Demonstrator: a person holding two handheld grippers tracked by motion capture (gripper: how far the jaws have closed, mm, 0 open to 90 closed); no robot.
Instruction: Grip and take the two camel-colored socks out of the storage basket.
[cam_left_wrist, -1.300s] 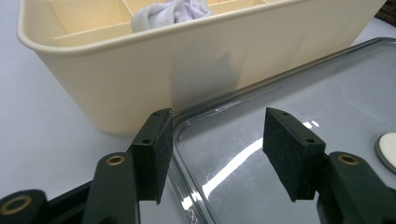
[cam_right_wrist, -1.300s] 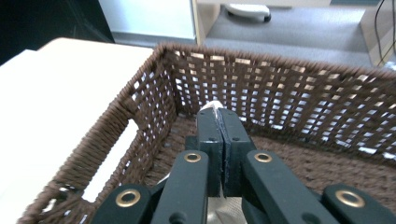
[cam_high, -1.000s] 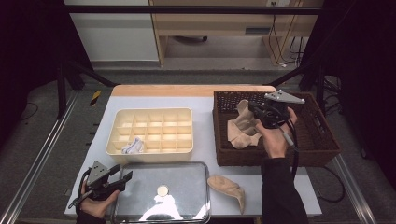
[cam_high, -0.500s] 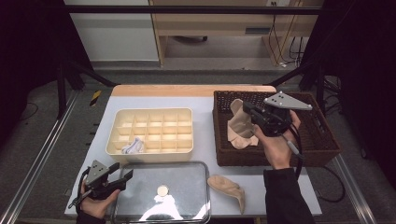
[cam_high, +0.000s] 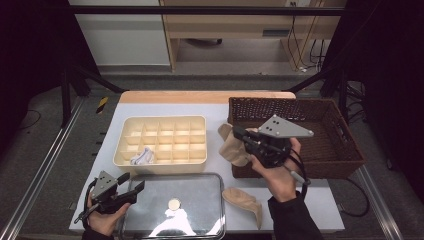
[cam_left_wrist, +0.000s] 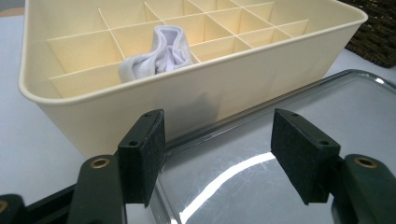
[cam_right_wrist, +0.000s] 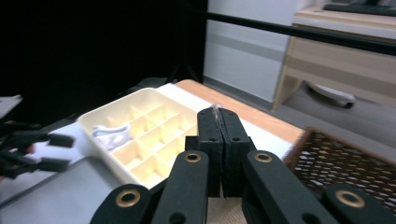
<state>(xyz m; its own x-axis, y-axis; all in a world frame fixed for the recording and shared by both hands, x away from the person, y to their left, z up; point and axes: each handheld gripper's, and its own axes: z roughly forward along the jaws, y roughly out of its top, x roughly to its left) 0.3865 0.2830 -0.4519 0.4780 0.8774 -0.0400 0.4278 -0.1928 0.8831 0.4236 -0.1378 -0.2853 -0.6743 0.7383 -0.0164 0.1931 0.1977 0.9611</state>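
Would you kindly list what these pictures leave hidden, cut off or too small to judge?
- Beige sock held by the right gripper: in the right gripper view the shut black jaws cover all but a sliver.
- Dark wicker basket: in the high view its near wall and the hand hide part of the inside.
- Small round mark on the shiny metal tray: too small to identify.
- Left gripper: its hand is cut by the bottom edge.

Beige sock (cam_high: 235, 148) hanging, pinched, beside basket (cam_high: 345, 150).

Glossy mirror-like metal tray (cam_high: 200, 200); matt cream plastic divider box (cam_high: 165, 125); rough dark woven wicker basket (cam_high: 340, 150); soft beige cloth sock (cam_high: 235, 150); smooth pale worktop (cam_high: 215, 112) with wood edge.
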